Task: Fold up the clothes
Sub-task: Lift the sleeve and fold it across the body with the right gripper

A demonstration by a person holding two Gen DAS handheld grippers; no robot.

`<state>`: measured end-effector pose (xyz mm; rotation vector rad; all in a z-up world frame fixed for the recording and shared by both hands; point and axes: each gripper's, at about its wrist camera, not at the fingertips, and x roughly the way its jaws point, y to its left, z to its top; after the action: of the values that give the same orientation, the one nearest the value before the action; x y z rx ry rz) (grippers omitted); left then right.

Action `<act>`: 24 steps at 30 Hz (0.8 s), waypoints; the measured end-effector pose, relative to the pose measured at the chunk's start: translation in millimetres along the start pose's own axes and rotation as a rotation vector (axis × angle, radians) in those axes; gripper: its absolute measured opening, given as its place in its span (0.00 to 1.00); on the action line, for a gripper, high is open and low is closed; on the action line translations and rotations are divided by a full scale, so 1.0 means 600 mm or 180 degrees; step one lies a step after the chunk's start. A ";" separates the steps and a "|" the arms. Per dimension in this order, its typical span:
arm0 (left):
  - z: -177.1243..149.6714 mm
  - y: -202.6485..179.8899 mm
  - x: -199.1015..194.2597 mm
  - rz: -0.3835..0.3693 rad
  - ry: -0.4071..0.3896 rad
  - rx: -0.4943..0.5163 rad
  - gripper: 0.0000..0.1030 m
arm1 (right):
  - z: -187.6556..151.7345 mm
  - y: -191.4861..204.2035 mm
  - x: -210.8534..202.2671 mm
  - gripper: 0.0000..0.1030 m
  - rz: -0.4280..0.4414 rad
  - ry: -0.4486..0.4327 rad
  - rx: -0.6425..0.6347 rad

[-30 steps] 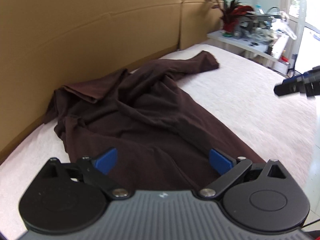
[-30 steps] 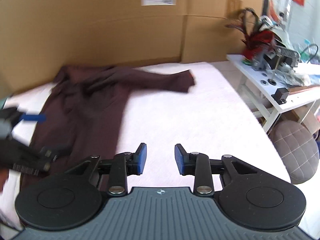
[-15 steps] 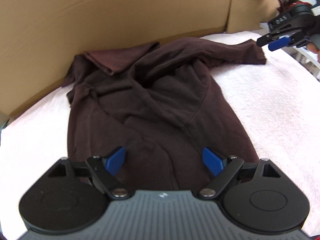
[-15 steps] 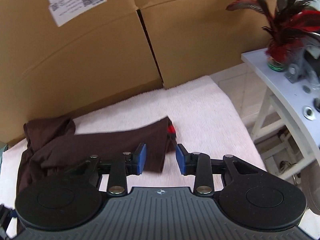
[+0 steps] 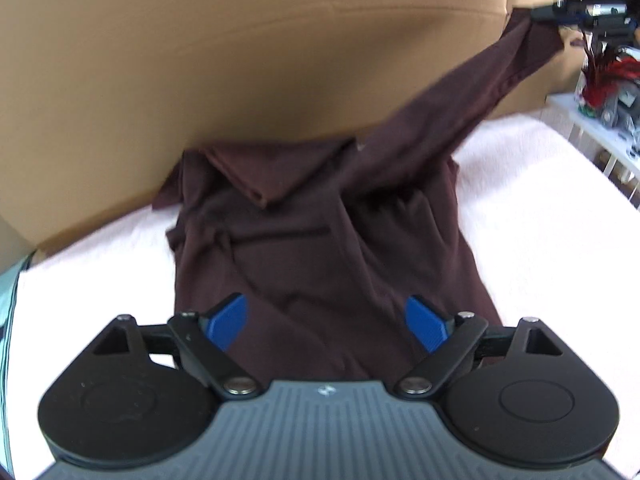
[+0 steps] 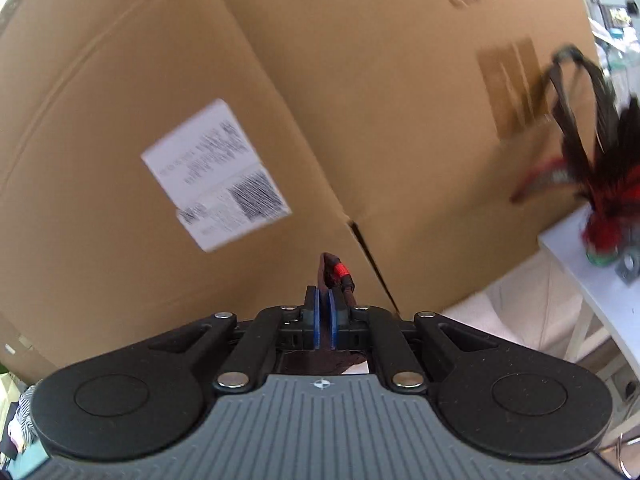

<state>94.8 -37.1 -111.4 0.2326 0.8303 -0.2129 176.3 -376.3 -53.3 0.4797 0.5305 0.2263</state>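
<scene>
**Sleeve lifted off the bed by the right hand-held gripper**

A cardboard wall (image 5: 248, 60) is seen behind the whole scene, made of large sheets joined at a seam; a white label (image 6: 216, 174) is stuck on it left of the seam. In front of it a bed (image 5: 560, 240) with a pale pink cover is spread. A dark brown shirt (image 5: 320, 264) is laid crumpled on the bed, its far edge against the foot of the cardboard, with one flap folded over near the top. Its sleeve (image 5: 472, 96) is drawn up and away to the upper right, clear of the cover, across the front of the cardboard.

The sleeve's end is clamped in the right hand-held gripper (image 6: 324, 312), whose jaws have just been closing and are pressed narrow on the cloth; a bit of cuff (image 6: 336, 276) with a red tag is left sticking out past the blue pads. The same gripper is seen, blurred, at the top right of the left wrist view.

The left hand-held gripper (image 5: 324, 320) is held wide over the shirt's lower part, nothing being gripped between its pads.

To the right of the bed a white desk (image 6: 592, 276) is placed, close beside the raised sleeve, and a red and black plant (image 6: 604, 184) is stood on it.
</scene>
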 end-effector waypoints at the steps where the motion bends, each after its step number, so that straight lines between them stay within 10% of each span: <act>1: 0.009 0.002 0.009 -0.0016 0.0005 0.0002 0.86 | 0.007 0.014 -0.007 0.06 0.0096 -0.0034 -0.0011; 16: 0.076 0.064 0.074 0.0046 0.0028 -0.0311 0.77 | 0.040 0.316 -0.105 0.05 0.1529 -0.0389 -0.0611; 24: 0.031 0.126 0.002 -0.0319 -0.0142 -0.0466 0.91 | 0.016 0.400 -0.056 0.05 0.1480 -0.0258 -0.0970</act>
<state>129.9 29.2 -91.1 0.0487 0.8102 -0.2492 133.0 -183.2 86.9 0.3067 0.2912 0.7191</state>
